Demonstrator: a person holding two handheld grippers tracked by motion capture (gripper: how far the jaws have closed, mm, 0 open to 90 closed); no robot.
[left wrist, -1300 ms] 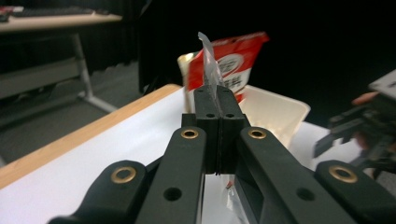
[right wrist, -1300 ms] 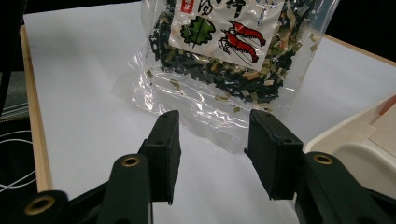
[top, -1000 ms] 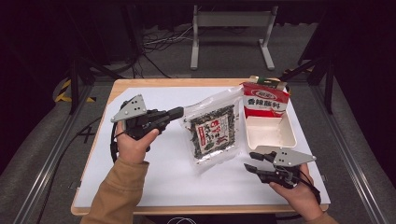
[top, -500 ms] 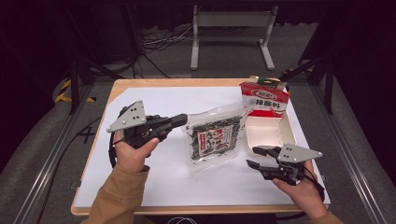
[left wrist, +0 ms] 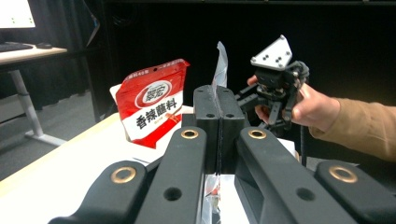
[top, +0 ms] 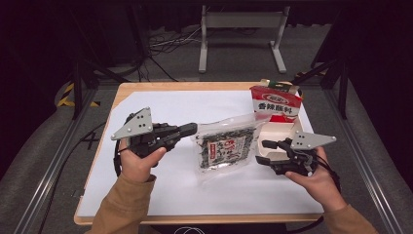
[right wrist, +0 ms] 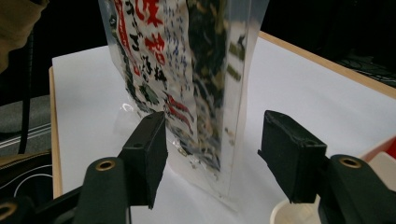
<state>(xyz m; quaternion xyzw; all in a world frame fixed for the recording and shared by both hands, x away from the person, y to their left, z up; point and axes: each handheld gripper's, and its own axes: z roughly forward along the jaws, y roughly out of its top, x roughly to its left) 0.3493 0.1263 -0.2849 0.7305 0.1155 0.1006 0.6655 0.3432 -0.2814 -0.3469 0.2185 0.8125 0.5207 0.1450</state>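
A clear bag of dark seaweed flakes (top: 226, 148) with red and black print is held up on edge over the white table sheet (top: 160, 195). My left gripper (top: 189, 129) is shut on the bag's left edge; in the left gripper view the jaws meet on the thin plastic (left wrist: 221, 60). My right gripper (top: 262, 152) stands at the bag's right edge. Its jaws have just been opening, and the bag (right wrist: 187, 70) hangs between the pads (right wrist: 149, 149) without touching them. The right gripper (right wrist: 217, 158) is open.
A red snack pouch (top: 275, 102) stands upright in a white tray (top: 280, 132) at the right rear of the table; it also faces the left gripper (left wrist: 154, 109). The tray's rim (right wrist: 299, 214) lies just beside my right jaw. Black frame rails flank the table.
The bag has gone from lying flat to standing on edge, drawn slightly toward the person. The right gripper rose and moved toward the bag with its jaws spreading wider. The left gripper shifted little.
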